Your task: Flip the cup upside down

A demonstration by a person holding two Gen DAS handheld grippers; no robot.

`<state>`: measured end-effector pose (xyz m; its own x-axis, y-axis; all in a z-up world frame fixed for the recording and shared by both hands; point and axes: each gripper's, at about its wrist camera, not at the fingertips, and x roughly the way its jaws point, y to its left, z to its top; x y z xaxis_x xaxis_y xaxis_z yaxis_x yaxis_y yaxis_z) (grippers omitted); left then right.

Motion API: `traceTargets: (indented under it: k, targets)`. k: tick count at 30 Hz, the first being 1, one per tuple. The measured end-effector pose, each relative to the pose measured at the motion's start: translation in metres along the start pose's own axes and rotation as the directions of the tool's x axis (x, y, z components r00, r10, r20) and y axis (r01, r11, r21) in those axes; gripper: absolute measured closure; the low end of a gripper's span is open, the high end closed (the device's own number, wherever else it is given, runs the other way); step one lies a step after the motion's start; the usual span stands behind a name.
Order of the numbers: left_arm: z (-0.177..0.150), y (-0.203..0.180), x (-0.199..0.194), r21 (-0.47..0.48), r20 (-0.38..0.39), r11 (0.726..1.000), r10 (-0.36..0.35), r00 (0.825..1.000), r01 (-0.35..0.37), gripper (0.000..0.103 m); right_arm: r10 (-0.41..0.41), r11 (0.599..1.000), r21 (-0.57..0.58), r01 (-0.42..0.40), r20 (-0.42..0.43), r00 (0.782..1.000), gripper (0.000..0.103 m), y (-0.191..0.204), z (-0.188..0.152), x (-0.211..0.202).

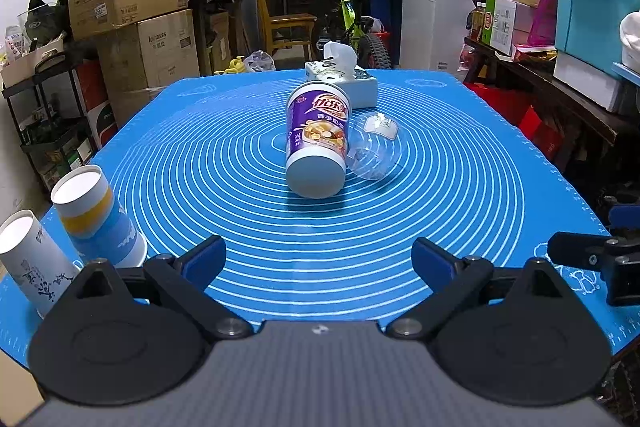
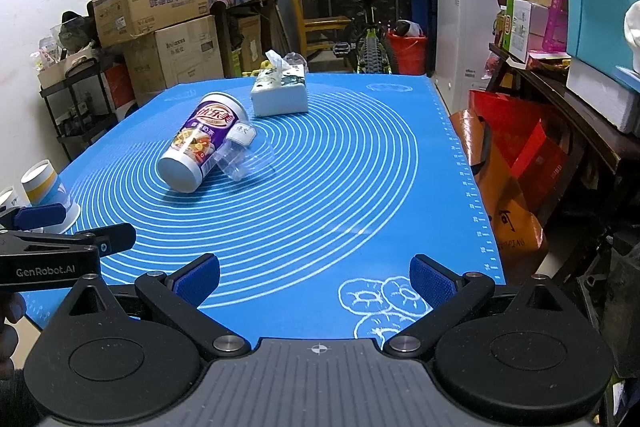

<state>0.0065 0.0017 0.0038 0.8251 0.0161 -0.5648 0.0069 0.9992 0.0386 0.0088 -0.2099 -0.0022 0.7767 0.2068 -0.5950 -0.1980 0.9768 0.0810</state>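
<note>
Purple-labelled paper cup (image 1: 316, 143): lying on its side on the blue ringed mat (image 1: 460, 187), well ahead of both tongs, touching a clear plastic cup (image 1: 374, 147).
Left gripper (image 1: 318, 259): hovering, fingers spread apart, holding nothing.
Right gripper (image 2: 316, 277): hovering, fingers spread apart, holding nothing.

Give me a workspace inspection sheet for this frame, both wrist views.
Surface: blue mat with white rings.
Job's things: purple cup on its side, base toward the cameras; clear cup also lying down, touching it.
Clutter: tissue box behind them; two paper cups upside down at the near left corner.
Grippers: left gripper and right gripper both have jaws open, holding nothing.
Cables: nothing seen.
Surroundings: cardboard boxes, bicycle, loaded shelves.
</note>
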Motion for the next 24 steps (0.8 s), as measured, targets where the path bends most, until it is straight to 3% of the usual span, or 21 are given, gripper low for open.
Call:
traceTargets:
  k: [8, 17, 24]
  targets:
    - [0.021, 0.006, 0.032, 0.021, 0.024, 1.0, 0.007, 1.0, -0.008, 0.005, -0.012, 1.0, 0.013, 0.012, 0.022, 1.0, 0.002, -0.004, 0.018, 0.02]
    - [0.048, 0.018, 0.099, 0.031, -0.006, 0.999, 0.015, 1.0, -0.015, 0.005, -0.029, 0.999, 0.046, 0.029, 0.013, 0.999, 0.002, -0.015, 0.025, 0.049]
    - [0.052, 0.02, 0.126, 0.053, -0.045, 0.999, 0.011, 0.999, -0.009, 0.006, -0.04, 0.998, 0.05, 0.04, -0.008, 0.999, 0.002, -0.022, 0.021, 0.062]
